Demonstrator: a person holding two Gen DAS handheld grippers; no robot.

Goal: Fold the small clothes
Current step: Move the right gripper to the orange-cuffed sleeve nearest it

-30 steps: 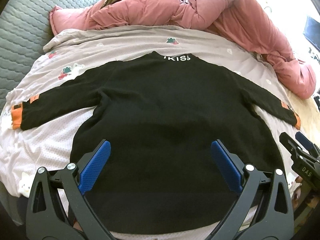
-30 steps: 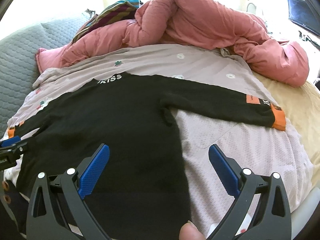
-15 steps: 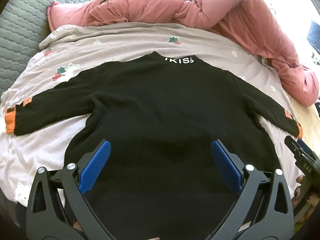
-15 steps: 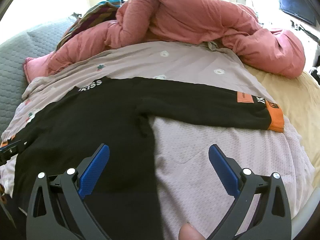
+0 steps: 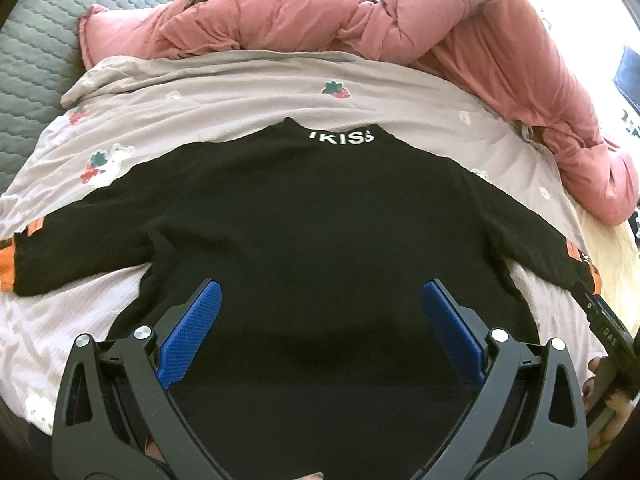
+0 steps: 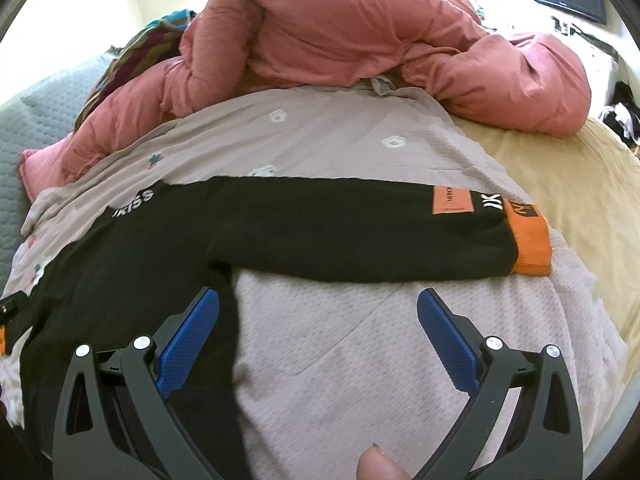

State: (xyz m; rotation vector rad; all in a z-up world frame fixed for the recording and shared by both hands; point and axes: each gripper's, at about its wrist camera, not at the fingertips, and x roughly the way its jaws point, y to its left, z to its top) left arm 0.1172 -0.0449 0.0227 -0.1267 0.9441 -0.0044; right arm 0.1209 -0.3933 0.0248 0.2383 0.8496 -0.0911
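Note:
A small black sweater lies flat on the bed, back up, white lettering at its collar, both sleeves spread sideways. My left gripper hovers open over the sweater's lower body, nothing between its blue pads. The right sleeve ends in an orange cuff with an orange patch. My right gripper is open just below that sleeve, over the sheet beside the sweater's right side edge. The left sleeve's orange cuff shows at the far left. The right gripper's black tip appears at the left view's right edge.
A mauve sheet with strawberry prints covers the bed. A bunched pink duvet lies along the far side, with a striped cloth behind it. Grey quilted padding is at the left, a yellow blanket at the right. A thumb shows at the bottom.
Both grippers moved forward and spread apart: the left drifted left over the sweater's body, the right shifted right off the body toward the right sleeve. Both stayed open.

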